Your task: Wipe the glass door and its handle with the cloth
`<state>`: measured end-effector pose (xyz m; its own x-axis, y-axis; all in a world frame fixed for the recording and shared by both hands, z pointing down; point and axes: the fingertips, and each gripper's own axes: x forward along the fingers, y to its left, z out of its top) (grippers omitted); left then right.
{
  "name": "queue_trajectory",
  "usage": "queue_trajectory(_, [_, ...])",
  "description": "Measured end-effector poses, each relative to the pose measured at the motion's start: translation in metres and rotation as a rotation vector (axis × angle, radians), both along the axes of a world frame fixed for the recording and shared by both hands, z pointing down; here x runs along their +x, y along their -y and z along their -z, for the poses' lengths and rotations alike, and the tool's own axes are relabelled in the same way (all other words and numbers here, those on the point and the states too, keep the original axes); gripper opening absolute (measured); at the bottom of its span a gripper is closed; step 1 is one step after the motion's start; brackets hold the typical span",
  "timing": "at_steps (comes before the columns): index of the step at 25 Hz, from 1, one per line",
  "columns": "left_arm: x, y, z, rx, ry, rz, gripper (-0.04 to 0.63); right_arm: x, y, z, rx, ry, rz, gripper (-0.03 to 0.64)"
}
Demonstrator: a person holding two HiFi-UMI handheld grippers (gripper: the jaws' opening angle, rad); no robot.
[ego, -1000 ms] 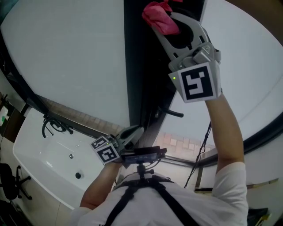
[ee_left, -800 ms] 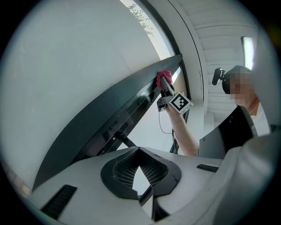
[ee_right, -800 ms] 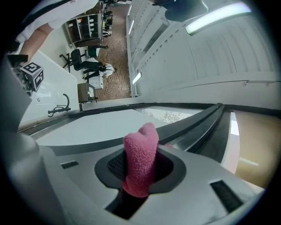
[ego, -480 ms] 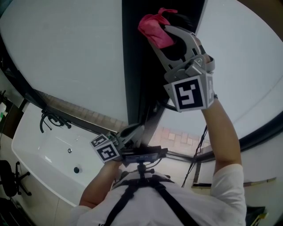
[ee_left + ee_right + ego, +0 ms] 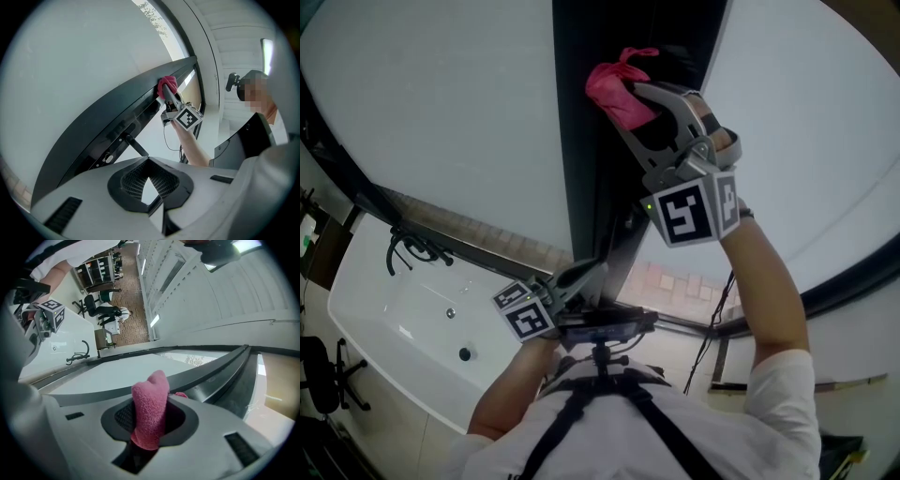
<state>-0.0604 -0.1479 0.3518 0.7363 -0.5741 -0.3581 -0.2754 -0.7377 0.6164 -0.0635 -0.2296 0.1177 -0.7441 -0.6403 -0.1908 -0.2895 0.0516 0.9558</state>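
A pink cloth [image 5: 614,86] is pinched in my right gripper [image 5: 639,96], which is shut on it and presses it against the dark door frame [image 5: 581,159] high up. Frosted glass panes [image 5: 441,112] lie on either side of the frame. The right gripper view has the cloth [image 5: 151,406] standing up between the jaws, with the glass [image 5: 108,376] just beyond. My left gripper [image 5: 586,278] hangs low by the frame, shut and holding nothing. In the left gripper view a dark lever handle [image 5: 136,146] juts from the frame [image 5: 117,117], and the cloth [image 5: 167,86] shows farther along.
A white basin [image 5: 384,328] with a black faucet [image 5: 417,258] lies below left of the door. A black cable [image 5: 729,305] hangs by the right pane. Office chairs [image 5: 101,310] stand farther off in the room.
My right gripper has slid the cloth down and slightly left along the dark frame. The left gripper has barely moved.
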Motion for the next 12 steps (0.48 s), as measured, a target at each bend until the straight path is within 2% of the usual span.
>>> queue_trajectory(12, [0.001,-0.01,-0.002,-0.005,0.009,0.003,-0.008,0.0,0.0,-0.045,-0.051,-0.061,0.008,0.095])
